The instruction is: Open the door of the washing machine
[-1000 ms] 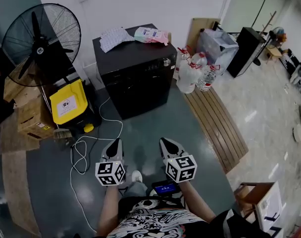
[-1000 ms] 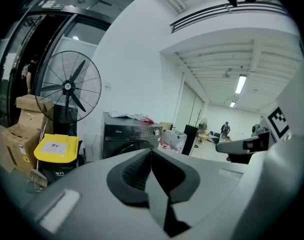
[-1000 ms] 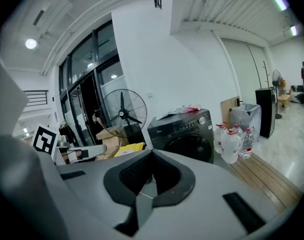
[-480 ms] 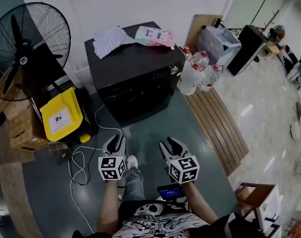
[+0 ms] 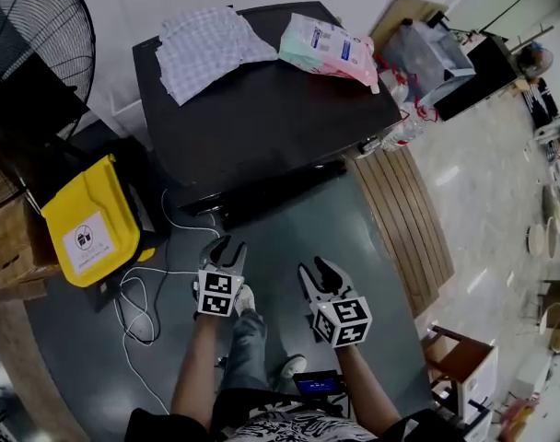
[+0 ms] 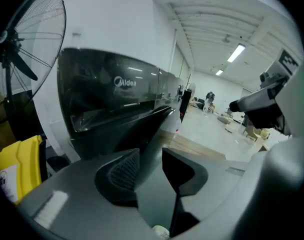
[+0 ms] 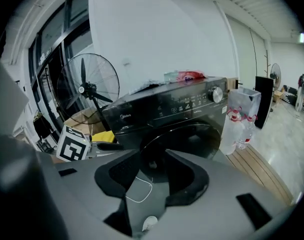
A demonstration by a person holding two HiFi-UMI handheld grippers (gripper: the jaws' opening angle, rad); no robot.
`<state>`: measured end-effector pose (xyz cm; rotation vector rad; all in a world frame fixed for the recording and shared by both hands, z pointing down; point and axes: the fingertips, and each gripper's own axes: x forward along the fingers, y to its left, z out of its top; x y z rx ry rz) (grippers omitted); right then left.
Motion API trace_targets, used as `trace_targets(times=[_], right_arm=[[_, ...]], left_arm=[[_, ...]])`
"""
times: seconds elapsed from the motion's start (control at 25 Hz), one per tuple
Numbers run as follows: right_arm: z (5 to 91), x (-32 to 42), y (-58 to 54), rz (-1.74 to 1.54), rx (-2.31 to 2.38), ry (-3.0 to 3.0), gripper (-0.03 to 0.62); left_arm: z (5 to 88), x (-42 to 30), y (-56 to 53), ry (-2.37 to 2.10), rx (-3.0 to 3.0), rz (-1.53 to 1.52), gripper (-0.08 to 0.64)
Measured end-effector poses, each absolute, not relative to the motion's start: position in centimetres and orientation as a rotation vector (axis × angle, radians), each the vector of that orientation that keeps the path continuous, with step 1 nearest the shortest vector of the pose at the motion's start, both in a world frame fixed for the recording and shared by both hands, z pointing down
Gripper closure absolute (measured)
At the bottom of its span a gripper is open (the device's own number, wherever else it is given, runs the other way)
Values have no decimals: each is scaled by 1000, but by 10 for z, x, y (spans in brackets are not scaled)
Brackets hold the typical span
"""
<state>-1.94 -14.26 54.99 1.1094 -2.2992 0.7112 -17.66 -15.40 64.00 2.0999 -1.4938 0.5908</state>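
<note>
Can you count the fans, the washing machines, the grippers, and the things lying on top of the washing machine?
Fan: 1
Washing machine: 1
Grippers: 2, left hand-held gripper and right hand-held gripper
Things on top: 2, checked cloth and packet
Total: 6

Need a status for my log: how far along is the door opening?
Done: nothing; the washing machine door is shut. In hand: left gripper and right gripper face it without touching; their jaws have just been opening, nothing between them. Left: grip the door and swing it open.
</note>
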Motion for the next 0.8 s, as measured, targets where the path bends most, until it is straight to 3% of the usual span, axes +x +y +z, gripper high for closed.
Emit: trace_targets(times=[0.52, 0.8], right_arm=[[609, -23, -140, 818, 1116, -2150, 436], [611, -19, -133, 890, 1114, -2162, 476]], left_arm=[[731, -175, -213, -1314, 2170, 731, 407], [734, -168, -212, -1283, 2177, 768, 454]])
